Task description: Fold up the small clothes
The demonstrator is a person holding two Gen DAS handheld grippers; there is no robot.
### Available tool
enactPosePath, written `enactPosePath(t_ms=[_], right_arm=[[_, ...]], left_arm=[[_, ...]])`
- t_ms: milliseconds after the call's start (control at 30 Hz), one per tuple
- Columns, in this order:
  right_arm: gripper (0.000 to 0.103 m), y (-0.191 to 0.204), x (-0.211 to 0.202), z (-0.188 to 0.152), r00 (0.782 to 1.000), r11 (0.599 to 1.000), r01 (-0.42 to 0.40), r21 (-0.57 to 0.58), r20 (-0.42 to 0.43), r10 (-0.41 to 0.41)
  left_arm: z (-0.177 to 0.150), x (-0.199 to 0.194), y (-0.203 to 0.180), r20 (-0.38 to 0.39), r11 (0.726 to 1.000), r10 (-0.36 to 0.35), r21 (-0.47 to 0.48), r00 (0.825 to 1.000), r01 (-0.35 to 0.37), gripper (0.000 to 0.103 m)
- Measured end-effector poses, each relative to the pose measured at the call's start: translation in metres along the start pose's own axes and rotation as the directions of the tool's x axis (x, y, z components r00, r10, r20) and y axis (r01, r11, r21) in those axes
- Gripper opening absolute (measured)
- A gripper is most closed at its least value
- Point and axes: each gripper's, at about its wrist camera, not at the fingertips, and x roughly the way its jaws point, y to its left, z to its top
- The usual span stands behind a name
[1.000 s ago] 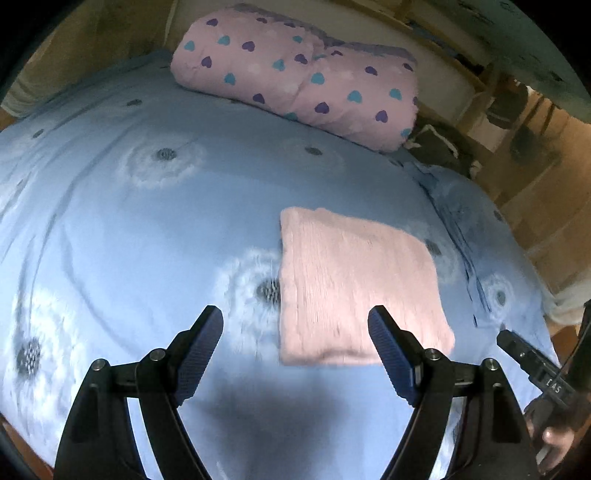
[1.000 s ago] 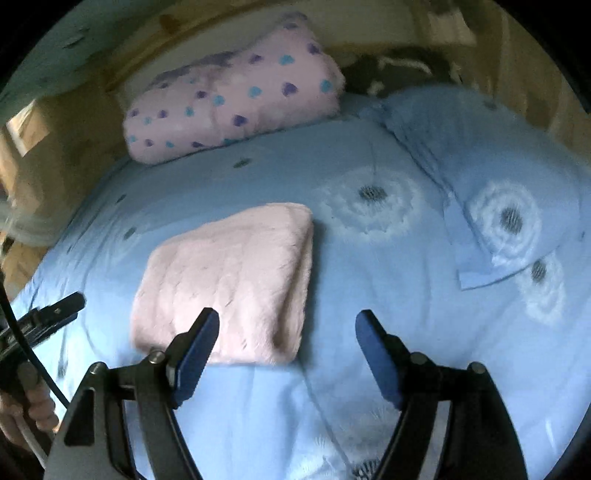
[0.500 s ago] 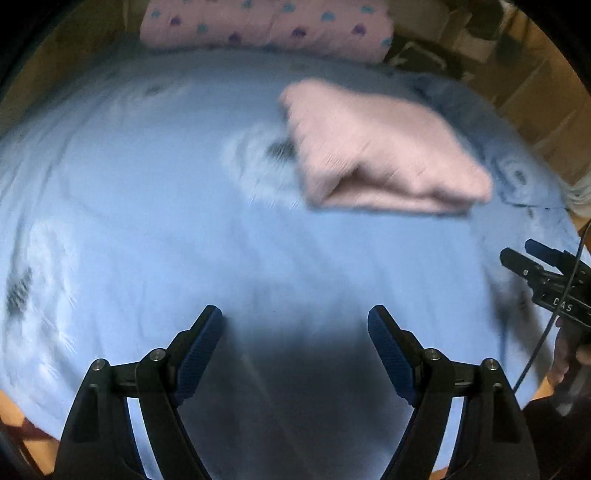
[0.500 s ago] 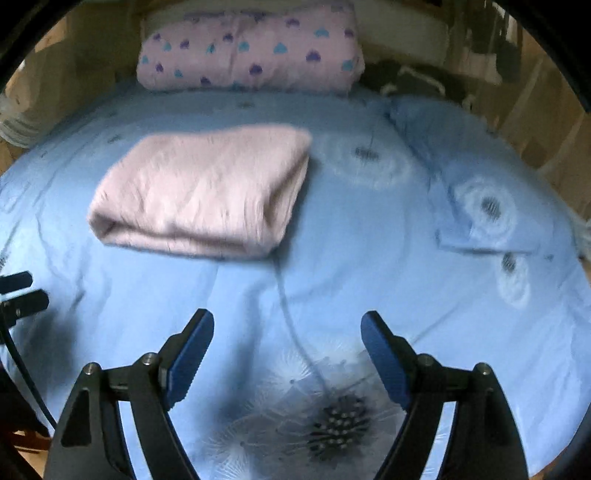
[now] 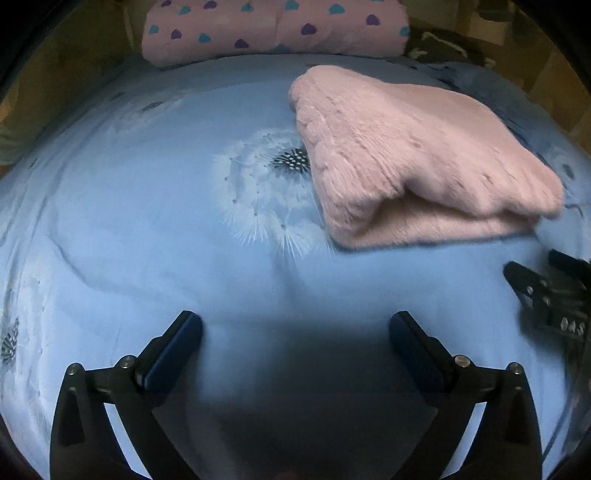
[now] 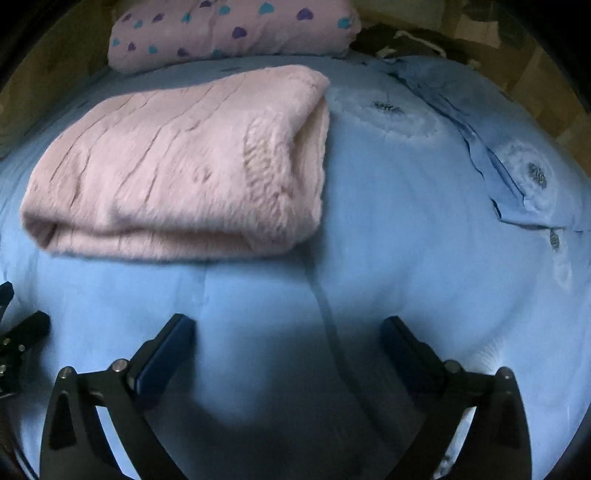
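Observation:
A folded pink knitted garment (image 5: 417, 155) lies flat on the blue bedcover (image 5: 147, 206), its layered edge turned toward me. In the right wrist view the same pink garment (image 6: 177, 166) fills the upper left. My left gripper (image 5: 295, 325) hovers low over bare cover, in front of and left of the garment; its jaws are opening, nothing between them. My right gripper (image 6: 288, 328) hangs in front of the garment's right end, jaws also opening, nothing between them. Each gripper shows at the edge of the other's view: the right gripper (image 5: 546, 291) and the left gripper (image 6: 14, 339).
A pink rolled quilt with heart prints (image 5: 273, 29) lies across the head of the bed (image 6: 236, 33). A folded-over flap of blue cover (image 6: 509, 173) sits at the right. Wooden floor (image 6: 554, 92) shows beyond the bed's right edge.
Both grippers have come down close to the bedcover and tilted up, so the garment now sits higher and larger in view. Both pairs of jaws stand wider apart than before.

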Motion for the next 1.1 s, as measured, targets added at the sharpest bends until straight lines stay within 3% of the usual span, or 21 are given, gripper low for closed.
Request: enactPosePath(t_ms=[367, 1100], right_arm=[[0.103, 0.004, 0.011, 0.019, 0.999, 1.000, 0.017, -0.004, 0.035, -0.017], [0.103, -0.001, 0.015, 0.022, 0.999, 1.000, 0.003, 0.004, 0.034, -0.003]], left_arm=[[0.024, 0.021, -0.006, 0.009, 0.996, 0.041, -0.074, 0.999, -0.040, 0.089], [0.019, 0.018, -0.003, 0.016, 0.996, 0.039, -0.084, 0.999, -0.037, 0.089]])
